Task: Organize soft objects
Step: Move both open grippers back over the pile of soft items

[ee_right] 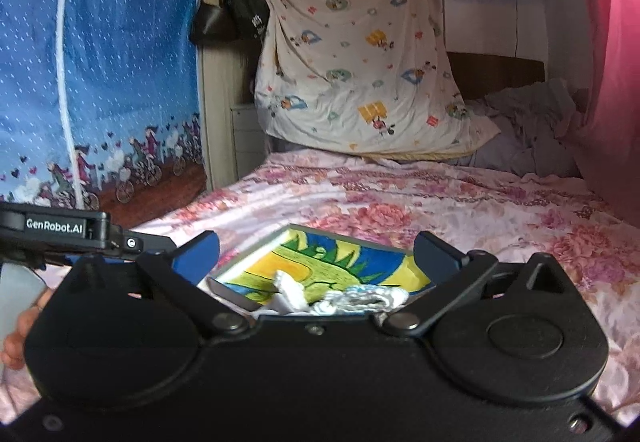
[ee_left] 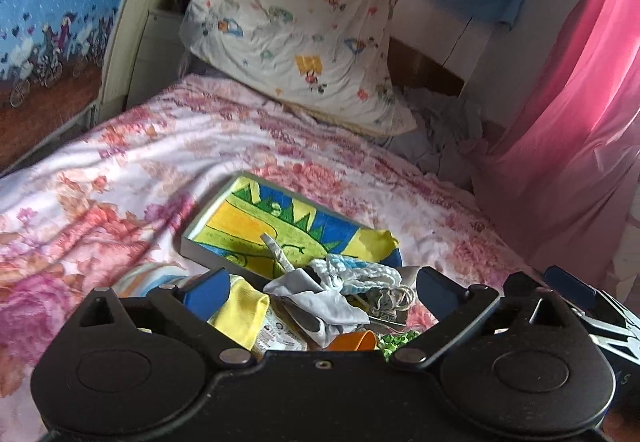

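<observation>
The soft things lie in a loose heap on my bed: a white-and-blue braided cord (ee_left: 352,272), a crumpled grey cloth (ee_left: 320,300) and a yellow cloth (ee_left: 242,316), all piled at the near end of a flat box with a green, yellow and blue drawing (ee_left: 256,220) on its face. The cord and the grey cloth spill partly onto the box; the yellow cloth sits just beside its near corner. Under the heap I can make out an orange cup (ee_left: 358,340) and something green, mostly hidden.

My left tongs (ee_left: 322,286) hang over this pile with the jaws spread wide — nothing is between the pads, nothing is gripped. My right tongs (ee_right: 316,252) are likewise wide apart and hold nothing, pointing over the box from just beside the left tool.

The box rests on the pink floral bedspread (ee_left: 120,170). At the head of the bed a cartoon-print pillow (ee_left: 304,26) stands upright, with rumpled grey bedding (ee_right: 532,126) next to it. A pink curtain (ee_left: 580,102) hangs at the right, a blue printed fabric panel (ee_right: 120,62) at the left — black bags (ee_right: 228,14) hang near it.
</observation>
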Demonstrator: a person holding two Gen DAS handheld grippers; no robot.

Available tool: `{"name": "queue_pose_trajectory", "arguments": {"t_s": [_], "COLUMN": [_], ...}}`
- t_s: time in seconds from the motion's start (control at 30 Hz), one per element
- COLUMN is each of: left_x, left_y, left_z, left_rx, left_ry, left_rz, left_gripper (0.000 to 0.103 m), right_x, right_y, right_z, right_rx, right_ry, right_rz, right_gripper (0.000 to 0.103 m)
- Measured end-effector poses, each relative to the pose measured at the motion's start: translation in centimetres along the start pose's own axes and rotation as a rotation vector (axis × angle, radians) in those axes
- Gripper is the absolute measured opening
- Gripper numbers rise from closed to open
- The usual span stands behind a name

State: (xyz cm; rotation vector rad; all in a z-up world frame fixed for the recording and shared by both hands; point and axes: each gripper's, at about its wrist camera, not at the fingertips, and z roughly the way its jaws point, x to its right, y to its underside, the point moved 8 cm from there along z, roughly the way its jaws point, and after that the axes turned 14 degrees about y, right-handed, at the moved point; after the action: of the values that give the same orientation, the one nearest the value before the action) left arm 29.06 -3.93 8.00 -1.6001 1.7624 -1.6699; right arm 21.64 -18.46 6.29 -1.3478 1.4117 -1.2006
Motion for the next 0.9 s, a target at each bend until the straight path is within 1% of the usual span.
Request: {"name": "queue_pose_trajectory", "arguments": {"t_s": [0.13, 0.33, 0.5, 0.6, 0.9], "left_x": [0.3, 1.1, 0.8, 0.4, -1.8], "left_y": [0.8, 2.2, 3.9, 5.1, 8.5], "left_z": [-2.2, -4.7, -6.0, -6.6, -7.4], "left_rx": [0.037, 0.078, 0.086, 0.09, 0.092], "left_ry": [0.002, -0.001, -0.007, -0.013, -0.05], "left_rz": [0.027, 0.135, 0.188, 0.216, 0.235], "left_gripper": [0.1, 0.102, 0.102, 0.102, 0.102], "right_x": [-0.4, -1.0, -1.0, -1.2, -1.6], "right_y": [-0.2, 0.4, 1.2, 1.9, 4.2], "right_z": [-1.7, -3.2, -4.2, -4.2, -4.0], "right_rx": [0.026, 0.043, 0.05, 0.04, 0.024], "right_ry": [-0.008, -0.026, -0.04, -0.053, -0.04], "right_rz": [0.008, 0.01, 0.021, 0.036, 0.054], "right_gripper": [0.102, 0.102, 0.102, 0.102, 0.102]}}
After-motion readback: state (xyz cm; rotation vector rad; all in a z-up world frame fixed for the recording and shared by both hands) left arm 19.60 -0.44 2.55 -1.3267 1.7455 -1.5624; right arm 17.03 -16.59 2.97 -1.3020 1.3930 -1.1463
